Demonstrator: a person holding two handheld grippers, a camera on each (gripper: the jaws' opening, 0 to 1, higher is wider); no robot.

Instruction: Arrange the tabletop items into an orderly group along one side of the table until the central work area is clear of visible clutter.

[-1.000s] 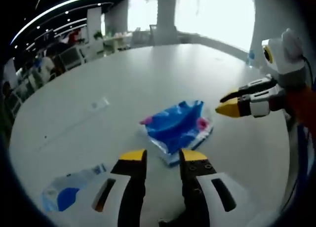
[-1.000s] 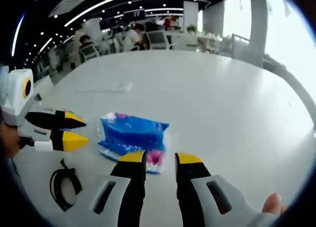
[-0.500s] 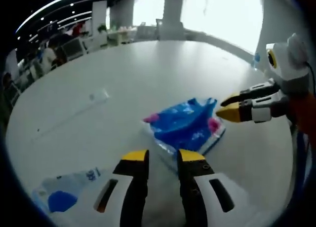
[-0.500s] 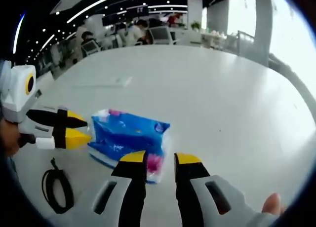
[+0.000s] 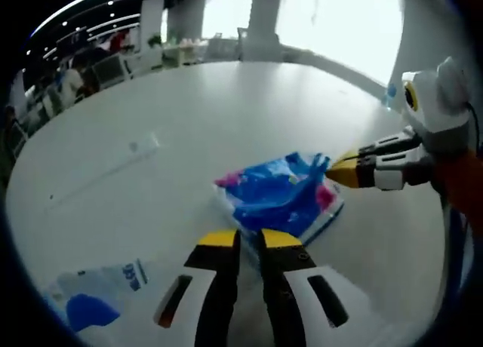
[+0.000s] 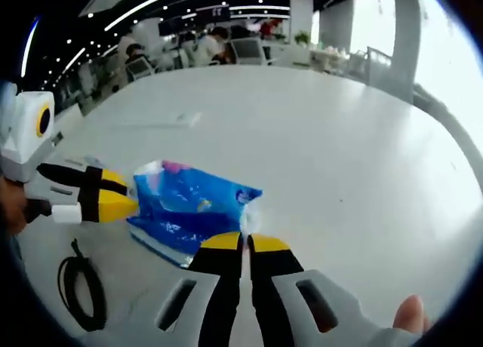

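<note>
Now pinched at opposite corners by left gripper (image 5: 240, 240) and right gripper (image 6: 241, 244): crinkly blue plastic tissue pack (image 5: 278, 198), mid-frame, table centre not yet cleared.

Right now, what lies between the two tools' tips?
The blue tissue pack, seen in the right gripper view: left tool at one end, right tool pinching the opposite corner.
</note>
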